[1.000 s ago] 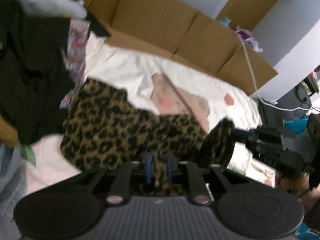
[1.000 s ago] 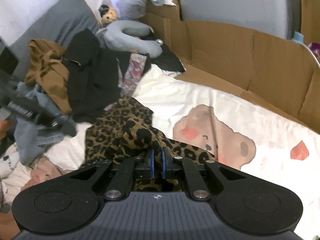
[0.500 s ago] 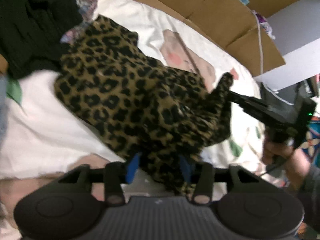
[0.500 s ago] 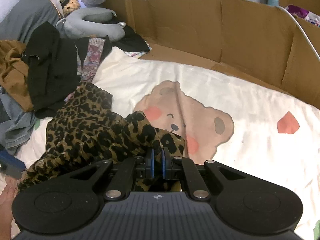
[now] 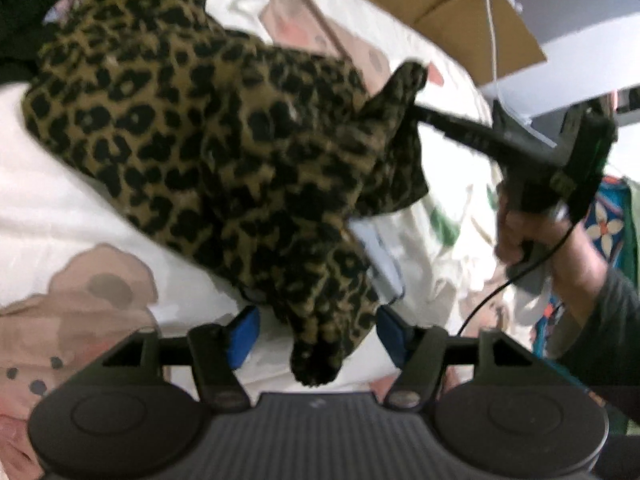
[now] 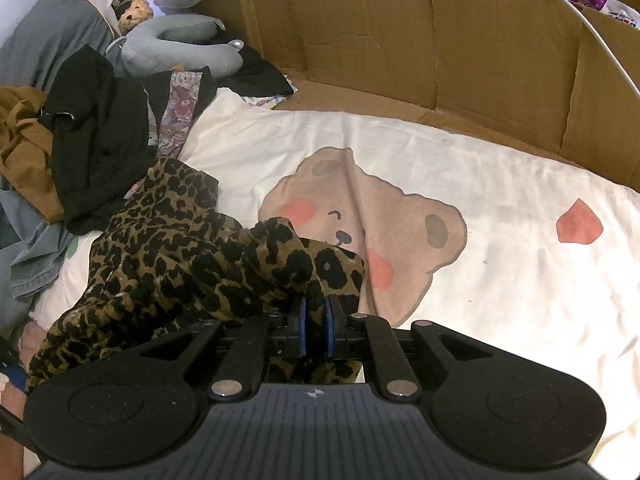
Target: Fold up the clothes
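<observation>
A: Opening is seen at the left claw [image 5: 316, 330]: its blue pads [image 5: 240, 334] are spread wide, and a dangling corner of the leopard-print garment [image 5: 208, 140] hangs between them untouched. A release is judged to be in hand on that side.

B: Noted. The right claw [image 6: 315, 330] is nearly shut, a fold of the same garment being pinched between its pads. The rest of the cloth is heaped on the white bedsheet [image 6: 500, 240], partly over the printed bear [image 6: 360, 220].

A: The step is judged to be laying out and smoothing, ahead of the first fold. Nothing is folded yet; the garment is bunched.

B: Next, a fresh edge or corner would need to be taken by the left claw, and the cloth drawn flat against the right claw's hold. A hem cannot be told apart in the crumple.

A: From the left wrist view, the right claw is seen from outside, its tip buried in a raised peak of cloth, with the hand [image 5: 532, 240] gripping its handle and a black cable trailing.

B: Only the right wrist view shows the pile of clothes [image 6: 80, 140] to the left of the garment, the grey neck pillow [image 6: 180, 44], and the cardboard wall [image 6: 440, 48] behind the bed.
</observation>
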